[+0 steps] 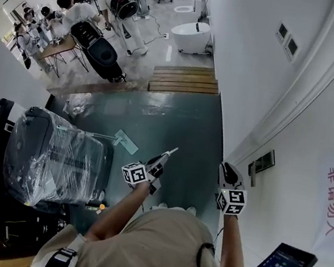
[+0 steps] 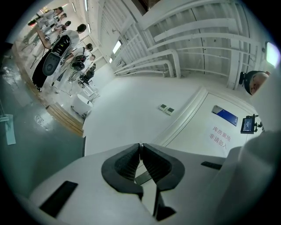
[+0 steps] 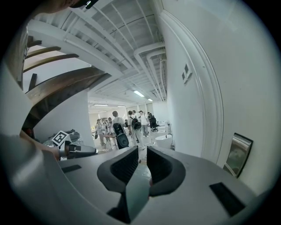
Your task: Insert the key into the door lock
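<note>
Since the left gripper [image 1: 164, 159] pinches only a thin key [image 1: 173, 151], a skewed approach could twist it loose, I judge. The right gripper [image 1: 228, 170] hangs between it and what looks like the lock [image 1: 264, 161] on the door [image 1: 322, 125]. A wrapped case [image 1: 54, 154] stands left.

Left gripper view: jaws closed on the key [image 2: 142, 178], lock [image 2: 227, 115] far right.

Right gripper view: jaws slightly apart, gripping nothing. The lock [image 3: 239, 154] is near right.

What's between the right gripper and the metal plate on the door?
In the head view, only the white door-frame moulding separates right gripper from metal plate.
</note>
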A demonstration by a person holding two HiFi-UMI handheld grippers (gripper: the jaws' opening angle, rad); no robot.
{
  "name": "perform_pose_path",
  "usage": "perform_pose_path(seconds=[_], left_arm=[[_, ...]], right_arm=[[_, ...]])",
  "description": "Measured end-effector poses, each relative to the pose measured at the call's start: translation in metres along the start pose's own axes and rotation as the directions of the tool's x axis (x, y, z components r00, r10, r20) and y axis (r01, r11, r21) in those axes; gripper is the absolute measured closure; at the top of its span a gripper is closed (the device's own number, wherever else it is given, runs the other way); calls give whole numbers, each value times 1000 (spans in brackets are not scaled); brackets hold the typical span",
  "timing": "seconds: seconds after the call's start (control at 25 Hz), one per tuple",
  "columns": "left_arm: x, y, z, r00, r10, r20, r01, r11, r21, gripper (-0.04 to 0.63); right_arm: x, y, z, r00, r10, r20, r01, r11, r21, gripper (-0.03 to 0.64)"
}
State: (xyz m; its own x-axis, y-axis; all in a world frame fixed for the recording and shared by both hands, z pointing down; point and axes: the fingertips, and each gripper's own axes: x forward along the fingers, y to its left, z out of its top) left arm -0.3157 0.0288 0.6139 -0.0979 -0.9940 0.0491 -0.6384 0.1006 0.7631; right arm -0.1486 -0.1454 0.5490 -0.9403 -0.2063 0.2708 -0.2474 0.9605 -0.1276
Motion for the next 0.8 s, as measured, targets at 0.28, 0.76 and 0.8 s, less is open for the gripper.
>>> perform_pose_path(seconds=[0.28, 0.76, 0.8], left_arm=[[19, -7, -15, 1000, 18, 0, -18, 1000, 2, 560], [37, -23, -36, 1000, 21, 19, -21, 1000, 0, 561], [36, -23, -37, 1000, 24, 18, -24, 1000, -1, 561]], right_arm=[[-10, -25, 0, 1000, 12, 5, -12, 1000, 0, 555], [-26, -48, -11, 1000, 29, -1, -29, 1000, -8, 555], [-26, -49, -11, 1000, 30, -2, -30, 1000, -7, 555]])
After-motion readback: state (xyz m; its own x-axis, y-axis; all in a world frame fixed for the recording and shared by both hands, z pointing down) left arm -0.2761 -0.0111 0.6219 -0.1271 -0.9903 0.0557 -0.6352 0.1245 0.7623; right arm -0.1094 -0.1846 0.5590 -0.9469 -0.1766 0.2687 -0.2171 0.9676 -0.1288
